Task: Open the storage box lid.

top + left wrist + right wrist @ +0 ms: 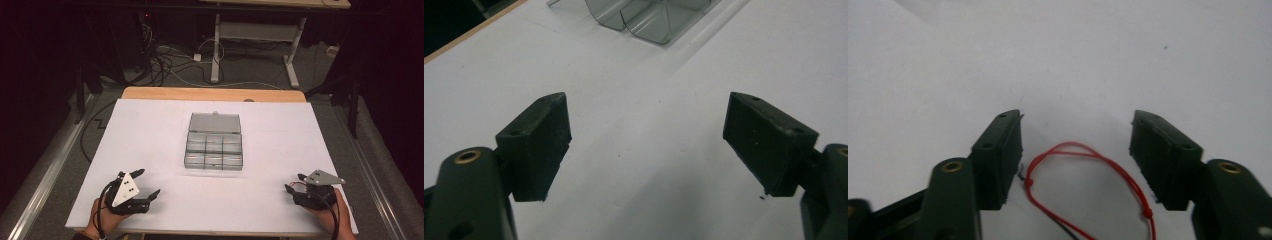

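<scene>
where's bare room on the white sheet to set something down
Bare sheet lies left and right of the clear compartment box, out to the sheet's edges, and in the front strip between the left tongs and right tongs. The near corners are crowded; a red cord loop lies between the right tongs' jaws.

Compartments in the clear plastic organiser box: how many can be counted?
6 in the clear plastic organiser box at the white table's middle: three in the far row, three in the near row. Its open lid lies flat behind.
</scene>
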